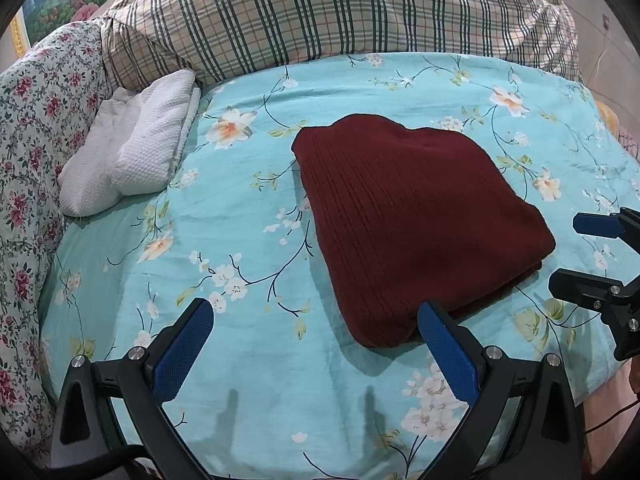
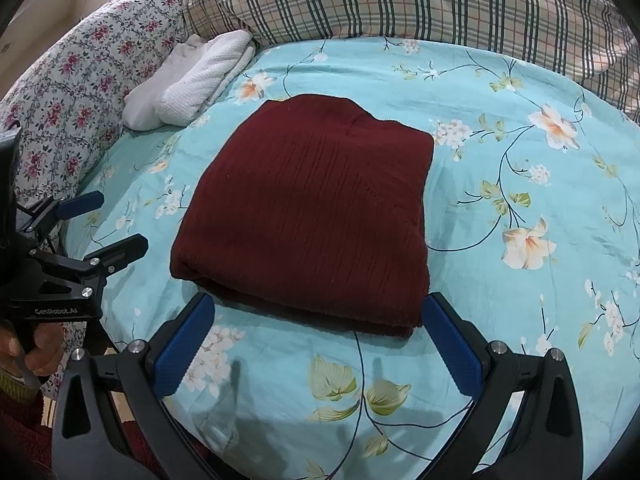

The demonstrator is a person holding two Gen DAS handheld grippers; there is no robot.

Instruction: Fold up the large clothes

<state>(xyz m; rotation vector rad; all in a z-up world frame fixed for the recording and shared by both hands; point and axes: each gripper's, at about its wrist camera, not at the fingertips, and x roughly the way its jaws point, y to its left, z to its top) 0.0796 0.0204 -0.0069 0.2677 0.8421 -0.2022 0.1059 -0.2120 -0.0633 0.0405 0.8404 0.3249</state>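
Note:
A dark red knitted garment [image 1: 412, 216] lies folded into a thick rectangle on the turquoise flowered bed sheet [image 1: 240, 360]. It also shows in the right wrist view [image 2: 312, 208], flat on the sheet [image 2: 500, 340]. My left gripper [image 1: 316, 328] is open and empty, just in front of the garment's near left corner. My right gripper [image 2: 318, 320] is open and empty, its fingers at either end of the garment's near edge. The right gripper also shows at the right edge of the left wrist view [image 1: 580, 256], and the left gripper at the left of the right wrist view [image 2: 108, 224].
A white textured pillow [image 1: 128, 148] lies at the far left of the bed. A plaid duvet [image 1: 328, 12] is bunched along the back. A floral cover [image 1: 28, 168] runs down the left side. The bed edge drops off at the right [image 1: 616, 368].

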